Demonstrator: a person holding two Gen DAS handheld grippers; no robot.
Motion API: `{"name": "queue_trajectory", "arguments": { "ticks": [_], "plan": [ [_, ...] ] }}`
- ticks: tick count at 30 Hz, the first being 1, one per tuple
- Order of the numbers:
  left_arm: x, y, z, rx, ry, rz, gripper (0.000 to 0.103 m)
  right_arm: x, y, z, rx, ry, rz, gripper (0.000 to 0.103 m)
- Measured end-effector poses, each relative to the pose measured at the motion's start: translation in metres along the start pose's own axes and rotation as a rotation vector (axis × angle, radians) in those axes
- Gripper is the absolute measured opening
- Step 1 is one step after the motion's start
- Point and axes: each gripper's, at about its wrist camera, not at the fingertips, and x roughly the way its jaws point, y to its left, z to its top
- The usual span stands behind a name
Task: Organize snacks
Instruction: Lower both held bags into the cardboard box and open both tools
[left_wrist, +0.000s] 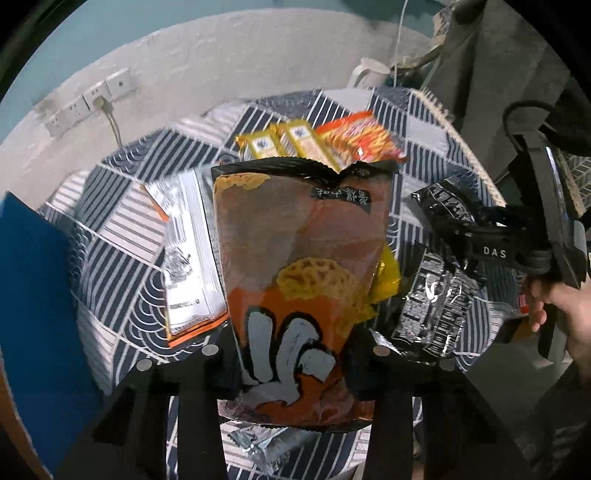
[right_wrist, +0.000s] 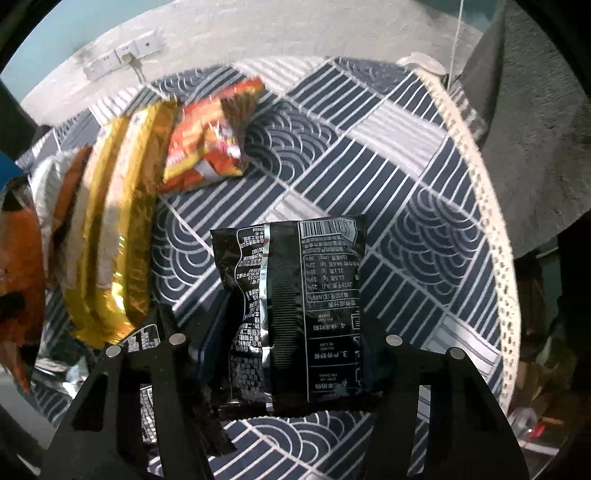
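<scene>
Nearest the left wrist camera, the left gripper (left_wrist: 291, 373) pinches the lower part of an orange snack bag (left_wrist: 303, 280) with a black serrated top edge; its two fingers press in on the bag from either side, and the bag hangs lifted above the table. In the right wrist view, the right gripper (right_wrist: 291, 365) likewise clamps a black snack packet (right_wrist: 295, 306), printed side with barcode and nutrition table facing the camera, raised off the cloth.

Beneath both lies a round table under a navy-and-white patterned tablecloth (right_wrist: 369, 177) with a cream woven trim. Under the orange bag a silver foil packet (left_wrist: 258, 443) rests on the cloth. To its left lies a white packet with orange edging (left_wrist: 188, 258).

Farther back, two gold-wrapped packets (left_wrist: 284, 142) lie side by side, and just beside them a red-and-orange snack bag (left_wrist: 362, 138). In the left view the person's hand (left_wrist: 561, 306) grasps the right gripper's handle at the right edge.

Beyond the table, wall sockets (left_wrist: 88, 103) sit on a white wall.
</scene>
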Motion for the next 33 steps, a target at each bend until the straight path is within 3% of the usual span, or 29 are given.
{"name": "queue_trajectory", "arguments": {
  "ticks": [13,33],
  "plan": [
    [-0.050,0.019,-0.007,-0.022,-0.104,0.002,0.041,-0.068,0.001,0.011,-0.011,-0.157,-0.002,0.059],
    [-0.095,0.069,-0.025,-0.061,-0.201,0.110,0.041,-0.136,0.061,0.011,-0.109,-0.248,0.064,0.059]
  ]
}}
